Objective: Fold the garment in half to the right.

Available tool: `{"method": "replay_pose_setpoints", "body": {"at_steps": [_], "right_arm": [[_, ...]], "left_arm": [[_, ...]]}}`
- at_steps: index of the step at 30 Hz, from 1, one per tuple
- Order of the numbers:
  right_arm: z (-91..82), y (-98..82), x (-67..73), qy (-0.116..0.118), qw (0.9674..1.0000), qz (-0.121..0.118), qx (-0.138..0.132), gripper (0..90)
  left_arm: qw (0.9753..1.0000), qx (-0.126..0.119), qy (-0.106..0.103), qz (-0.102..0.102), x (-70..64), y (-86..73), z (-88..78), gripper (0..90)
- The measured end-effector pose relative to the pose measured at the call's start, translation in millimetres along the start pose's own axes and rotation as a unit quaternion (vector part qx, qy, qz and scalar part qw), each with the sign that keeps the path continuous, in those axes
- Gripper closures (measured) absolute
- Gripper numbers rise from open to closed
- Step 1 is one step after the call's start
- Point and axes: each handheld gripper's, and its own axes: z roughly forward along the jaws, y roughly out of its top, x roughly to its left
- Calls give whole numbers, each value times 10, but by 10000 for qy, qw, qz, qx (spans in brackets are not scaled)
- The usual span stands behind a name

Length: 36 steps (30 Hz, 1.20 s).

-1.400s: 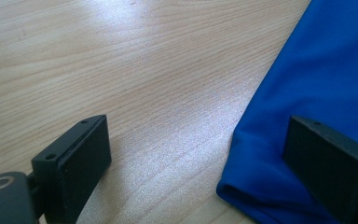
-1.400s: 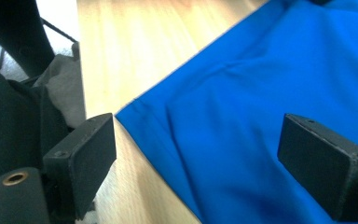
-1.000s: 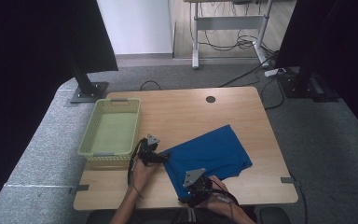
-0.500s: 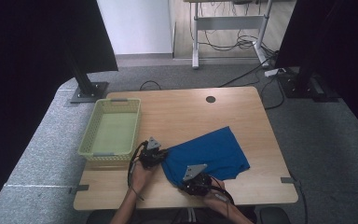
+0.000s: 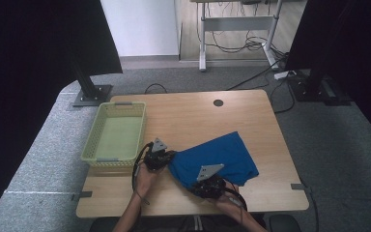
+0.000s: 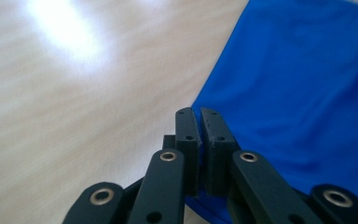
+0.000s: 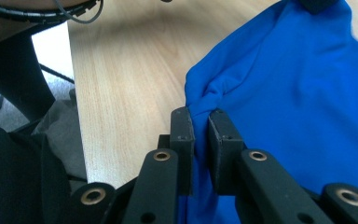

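A blue cloth (image 5: 222,157) lies spread on the near right part of the wooden table (image 5: 193,113). My left gripper (image 5: 170,157) is at the cloth's left corner, and in the left gripper view its jaws (image 6: 198,116) are shut on the cloth's (image 6: 298,93) edge. My right gripper (image 5: 196,182) is at the near edge of the cloth. In the right gripper view its jaws (image 7: 200,115) pinch a bunched fold of the blue fabric (image 7: 289,93), which puckers at the pads.
A pale green basket (image 5: 99,157) stands empty at the table's left side, just left of my left hand. A dark round hole (image 5: 218,102) sits near the far edge. The table's near edge (image 7: 81,154) is close behind my right gripper.
The cloth's near left edge has drawn in and bunched between the two grippers. Both hands have stayed almost where they were.
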Motion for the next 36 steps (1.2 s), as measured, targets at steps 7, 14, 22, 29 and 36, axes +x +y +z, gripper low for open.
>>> {"method": "replay_pose_setpoints", "body": {"at_steps": [7,14,22,29,36], "right_arm": [[-236,-20,-107,-184,9997,53,-173,814],[-557,-148,-307,-465,9979,277,-365,814],[-916,-308,-524,-751,9942,532,-561,816],[-1181,-408,-656,-992,9906,666,-669,817],[-1338,-580,-843,-1208,9856,949,-708,816]], "left_arm": [[9996,-156,-100,211,-90,313,112,862],[9986,-224,-301,382,-213,629,401,862],[9962,-297,-526,620,-414,996,721,862],[9942,-339,-678,762,-561,1255,947,862],[9936,-360,-777,739,-633,1355,1211,861]]}}
